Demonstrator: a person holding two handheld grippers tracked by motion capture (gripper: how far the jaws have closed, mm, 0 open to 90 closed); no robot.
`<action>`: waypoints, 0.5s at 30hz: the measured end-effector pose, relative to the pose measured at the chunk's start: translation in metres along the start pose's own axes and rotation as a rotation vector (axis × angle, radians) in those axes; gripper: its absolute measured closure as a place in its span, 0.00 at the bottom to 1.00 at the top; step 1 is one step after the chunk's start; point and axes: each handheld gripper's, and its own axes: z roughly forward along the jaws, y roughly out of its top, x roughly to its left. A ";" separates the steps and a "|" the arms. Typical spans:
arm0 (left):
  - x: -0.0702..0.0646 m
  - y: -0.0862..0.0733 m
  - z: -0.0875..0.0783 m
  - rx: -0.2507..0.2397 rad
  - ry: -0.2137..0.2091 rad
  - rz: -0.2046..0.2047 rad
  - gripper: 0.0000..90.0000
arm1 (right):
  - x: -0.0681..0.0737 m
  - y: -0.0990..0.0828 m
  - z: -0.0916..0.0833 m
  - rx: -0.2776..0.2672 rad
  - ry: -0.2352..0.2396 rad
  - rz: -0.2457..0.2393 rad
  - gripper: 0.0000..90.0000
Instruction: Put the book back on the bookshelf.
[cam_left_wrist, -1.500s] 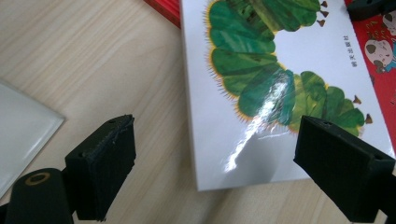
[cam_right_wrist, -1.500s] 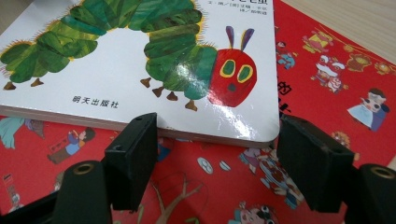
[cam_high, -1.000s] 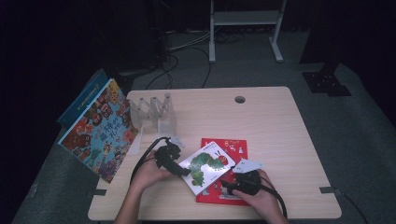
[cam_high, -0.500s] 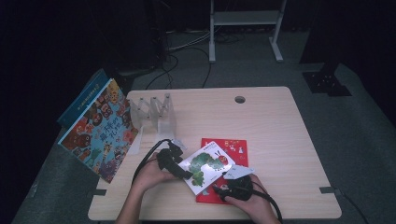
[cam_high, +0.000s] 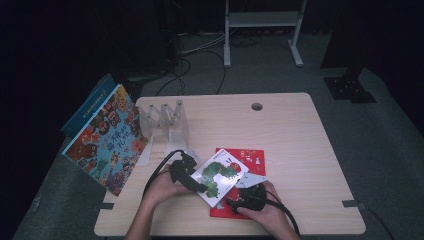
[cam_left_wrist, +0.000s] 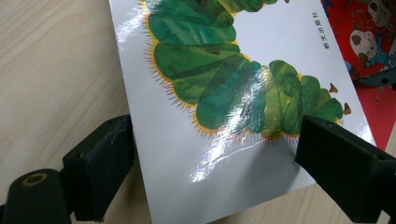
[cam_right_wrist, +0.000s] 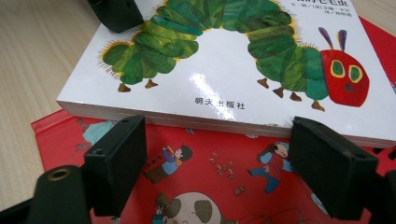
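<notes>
A white caterpillar book lies tilted on top of a red picture book near the table's front edge. My left gripper is at the white book's left corner. In the left gripper view, the left gripper is open, its jaws wide apart on either side of the white book's corner. My right gripper sits at the front right, over the red book. In the right gripper view, the right gripper is open and low over the red cover, facing the white book's long edge.
A colourful picture book leans at the table's left edge with a blue book behind it. A clear acrylic book stand stands at the back left. A cable hole is at the back centre. Cables trail from both grippers.
My right gripper has moved left, closer to the white book's front edge. The left gripper has stayed at the book's left corner.
</notes>
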 end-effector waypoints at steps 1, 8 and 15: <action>0.000 0.000 0.000 -0.003 -0.002 -0.001 0.12 | 0.000 0.000 0.000 0.002 0.000 0.003 0.19; 0.002 -0.002 0.003 0.006 -0.026 -0.030 0.08 | -0.001 0.000 0.002 0.016 0.002 0.014 0.13; -0.003 0.000 0.010 0.007 -0.018 -0.034 0.00 | -0.001 0.000 0.002 0.019 0.000 0.016 0.13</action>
